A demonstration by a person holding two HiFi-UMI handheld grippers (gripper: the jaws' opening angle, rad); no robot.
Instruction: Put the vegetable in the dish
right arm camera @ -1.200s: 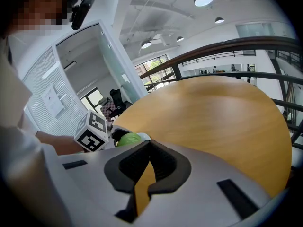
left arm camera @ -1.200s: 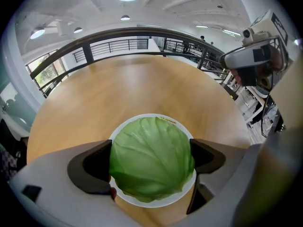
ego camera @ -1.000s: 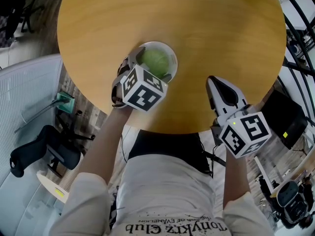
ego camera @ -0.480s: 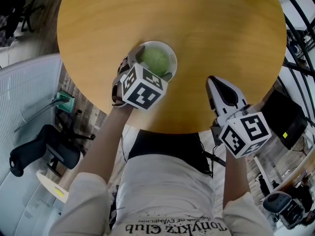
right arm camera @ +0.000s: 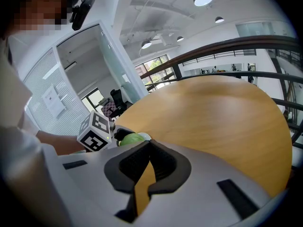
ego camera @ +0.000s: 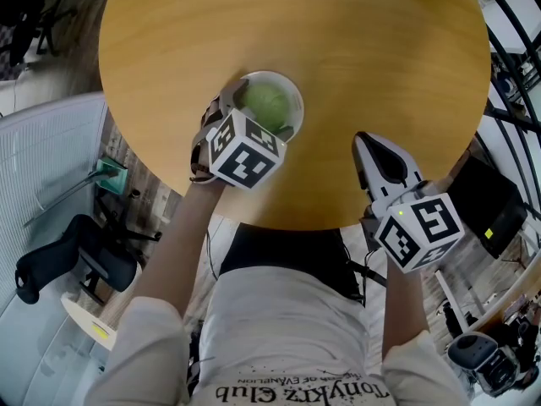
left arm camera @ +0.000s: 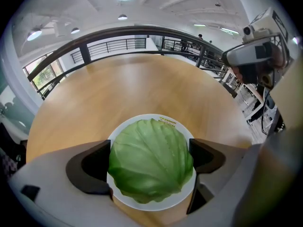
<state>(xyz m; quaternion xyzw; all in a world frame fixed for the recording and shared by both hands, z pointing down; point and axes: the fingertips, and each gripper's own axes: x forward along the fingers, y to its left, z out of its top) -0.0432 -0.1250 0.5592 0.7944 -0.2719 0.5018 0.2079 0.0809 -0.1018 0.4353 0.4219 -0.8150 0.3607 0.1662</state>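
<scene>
At the near right edge of the round wooden table (ego camera: 355, 41), the right gripper (ego camera: 364, 141) idles, its jaws pressed together on nothing. Farther in and to the left, the left gripper (left arm camera: 150, 161) clasps a green cabbage (ego camera: 265, 105) from both sides, the head resting in a white dish (left arm camera: 124, 125) toward the table's near-left edge. With the vegetable apparently seated, the step in hand looks to be the release. The jaws should part evenly and fully, then draw straight back toward the person, so neither pad drags the round head or tips the dish. Beyond the dish, tabletop runs to the far rim.
</scene>
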